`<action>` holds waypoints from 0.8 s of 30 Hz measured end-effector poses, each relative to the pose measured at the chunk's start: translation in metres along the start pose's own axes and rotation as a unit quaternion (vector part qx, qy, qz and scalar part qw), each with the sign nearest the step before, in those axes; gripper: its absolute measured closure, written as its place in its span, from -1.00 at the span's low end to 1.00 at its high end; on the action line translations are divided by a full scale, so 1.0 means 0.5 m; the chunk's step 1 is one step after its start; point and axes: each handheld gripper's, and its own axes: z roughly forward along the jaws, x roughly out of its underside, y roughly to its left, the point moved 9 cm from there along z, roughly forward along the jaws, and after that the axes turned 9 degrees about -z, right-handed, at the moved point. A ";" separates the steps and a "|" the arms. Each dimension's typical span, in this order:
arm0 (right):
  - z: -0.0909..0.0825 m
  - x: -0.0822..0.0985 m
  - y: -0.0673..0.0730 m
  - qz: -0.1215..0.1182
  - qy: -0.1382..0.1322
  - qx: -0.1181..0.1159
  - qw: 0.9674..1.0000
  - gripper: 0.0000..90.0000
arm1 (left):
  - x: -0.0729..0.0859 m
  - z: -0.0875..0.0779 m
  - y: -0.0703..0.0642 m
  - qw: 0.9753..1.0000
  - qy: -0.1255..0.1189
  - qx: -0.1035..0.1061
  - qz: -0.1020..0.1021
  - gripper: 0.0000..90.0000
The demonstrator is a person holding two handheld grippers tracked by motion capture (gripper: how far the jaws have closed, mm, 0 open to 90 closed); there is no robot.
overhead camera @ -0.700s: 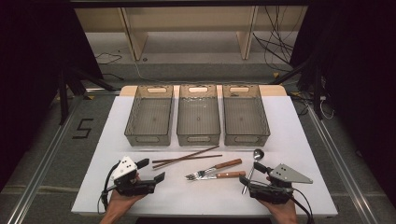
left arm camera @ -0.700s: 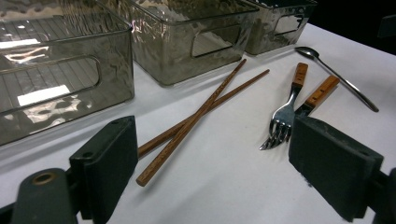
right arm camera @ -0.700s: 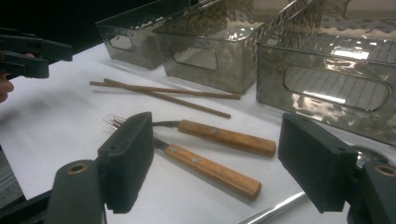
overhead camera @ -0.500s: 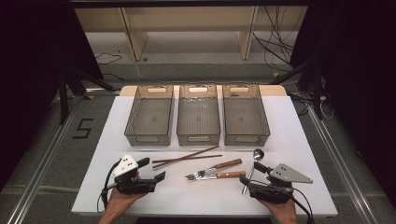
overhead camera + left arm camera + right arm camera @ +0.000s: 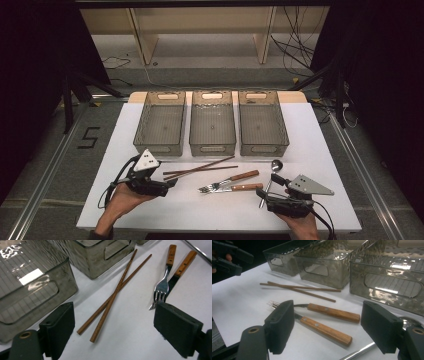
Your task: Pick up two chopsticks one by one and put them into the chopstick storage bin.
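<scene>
The fingers of the left gripper [image 5: 167,184] stand wide apart with nothing between them, low in the left of the high view; the right gripper [image 5: 261,196], low at the right, has its fingers wide too and grips nothing. Both rest on the white counter [image 5: 320,150], each held by a hand [image 5: 122,200].

In the middle of the frame, between the two grippers, lie two crossed wooden chopsticks [image 5: 200,168]. Just right of them are a fork [image 5: 227,181] and a second utensil [image 5: 240,188], both wooden-handled and side by side. A metal spoon [image 5: 272,172] lies right of these, its handle running down toward the right gripper.

Above the cutlery, three smoky clear bins sit in a row: the left bin [image 5: 161,125], the middle bin [image 5: 212,125] and the right bin [image 5: 262,125]. All three look empty.
</scene>
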 end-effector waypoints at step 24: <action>0.003 0.004 0.002 0.005 0.007 -0.010 1.000 -0.36 | 0.001 0.115 0.004 0.979 0.180 0.012 0.099 0.05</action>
